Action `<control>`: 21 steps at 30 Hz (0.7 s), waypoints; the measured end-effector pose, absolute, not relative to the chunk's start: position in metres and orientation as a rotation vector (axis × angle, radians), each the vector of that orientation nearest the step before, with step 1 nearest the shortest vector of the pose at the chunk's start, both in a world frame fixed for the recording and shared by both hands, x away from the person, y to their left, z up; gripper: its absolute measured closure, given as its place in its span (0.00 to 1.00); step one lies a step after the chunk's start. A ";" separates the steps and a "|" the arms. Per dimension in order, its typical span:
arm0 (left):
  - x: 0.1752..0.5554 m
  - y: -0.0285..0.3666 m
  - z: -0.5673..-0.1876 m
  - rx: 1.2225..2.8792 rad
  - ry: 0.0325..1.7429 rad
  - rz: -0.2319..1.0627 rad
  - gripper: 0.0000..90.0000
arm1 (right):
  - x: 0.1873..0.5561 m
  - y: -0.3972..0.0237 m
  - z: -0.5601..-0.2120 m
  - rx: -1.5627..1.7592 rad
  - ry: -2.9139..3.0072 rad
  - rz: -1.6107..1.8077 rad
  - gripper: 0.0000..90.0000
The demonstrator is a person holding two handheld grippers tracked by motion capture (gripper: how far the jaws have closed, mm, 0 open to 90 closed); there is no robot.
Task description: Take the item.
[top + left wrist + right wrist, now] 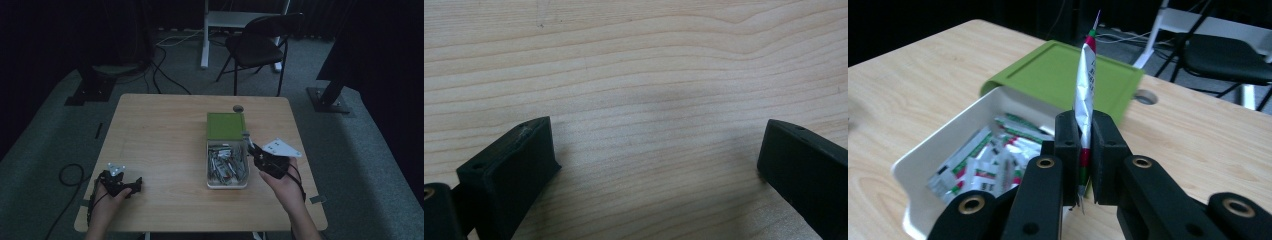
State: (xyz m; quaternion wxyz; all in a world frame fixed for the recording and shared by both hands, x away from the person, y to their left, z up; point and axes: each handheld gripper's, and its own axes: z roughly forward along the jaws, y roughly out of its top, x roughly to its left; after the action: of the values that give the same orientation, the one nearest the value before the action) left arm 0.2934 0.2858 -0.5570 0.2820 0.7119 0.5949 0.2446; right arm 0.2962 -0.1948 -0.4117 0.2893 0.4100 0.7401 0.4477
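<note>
A white box (226, 183) sits right of centre on the wooden table (160, 130), packed with small sachets (983, 165); its green lid (226, 125) lies just beyond it, touching its far end. A black folding chair (257, 45) stands on the floor well beyond the table. Nothing blocks the space above the box.

The sachet (1085, 95) is thin and silvery with a red and green band and fine print, possibly a seasoning or sugar packet. It stands upright, edge-on, pinched near its lower end above the right rim of the box.

The right gripper (1084, 145) is clenched on it, the hand (282, 182) angled towards the box. The left gripper (654, 150) rests low at the near left of the table, jaws spread wide over bare wood.
</note>
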 end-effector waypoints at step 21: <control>0.293 0.286 -0.557 1.906 1.593 0.655 0.03 | 0.297 -0.248 -0.433 1.230 1.877 1.140 0.93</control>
State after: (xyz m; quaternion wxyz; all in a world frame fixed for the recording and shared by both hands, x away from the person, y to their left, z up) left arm 0.2935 0.2858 -0.5571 0.2821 0.7118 0.5949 0.2447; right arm 0.2972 -0.2483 -0.4330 0.3074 0.4652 0.7095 0.4309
